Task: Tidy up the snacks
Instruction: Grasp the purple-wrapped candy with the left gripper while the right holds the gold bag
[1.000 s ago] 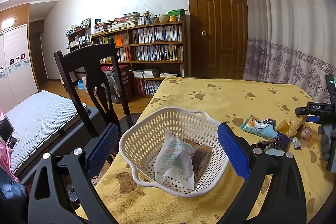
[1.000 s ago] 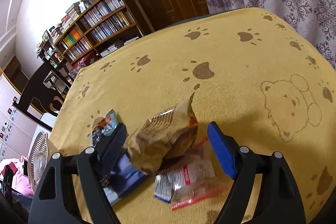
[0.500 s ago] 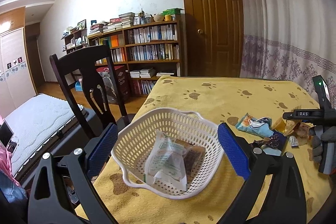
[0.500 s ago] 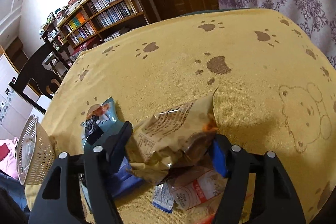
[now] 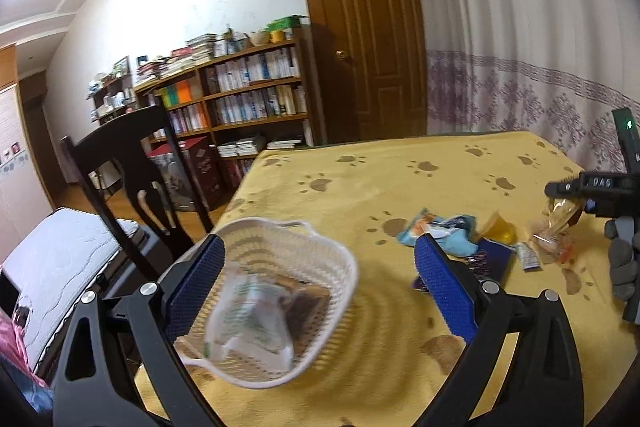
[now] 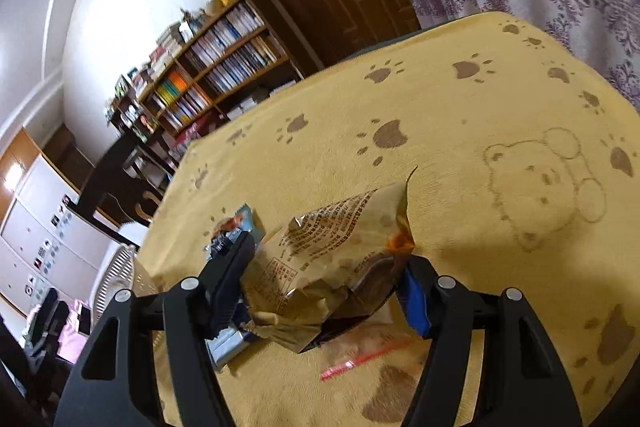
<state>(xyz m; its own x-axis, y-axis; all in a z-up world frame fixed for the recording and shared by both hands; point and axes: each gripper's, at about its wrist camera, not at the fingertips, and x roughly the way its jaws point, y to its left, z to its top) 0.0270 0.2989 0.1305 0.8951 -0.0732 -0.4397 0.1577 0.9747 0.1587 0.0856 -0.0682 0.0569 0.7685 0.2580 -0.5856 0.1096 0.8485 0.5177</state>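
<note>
My right gripper [image 6: 324,279] is shut on a crinkled tan snack packet [image 6: 332,259], lifted a little off the yellow paw-print cloth [image 6: 440,115]. The left wrist view shows the same packet [image 5: 560,223] held at the far right. A white lattice basket [image 5: 312,239] sits at the table's left with a white-green packet [image 5: 248,319] and a brown one inside. My left gripper [image 5: 320,283] hangs open over the basket, nothing between its blue pads. A light-blue packet [image 5: 440,235], a dark-blue packet [image 5: 488,263] and small sachets lie between basket and right gripper.
A dark wooden chair [image 5: 128,179] stands at the table's left edge, with a bed [image 5: 52,259] beyond it. Bookshelves [image 5: 248,99], a brown door [image 5: 372,35] and a patterned curtain [image 5: 520,91] lie behind. A clear packet with a red strip [image 6: 360,355] rests under the right gripper.
My right gripper closed on the tan packet and raised it off the pile. The left gripper swung rightward and stayed open; the basket now sits further left in its view.
</note>
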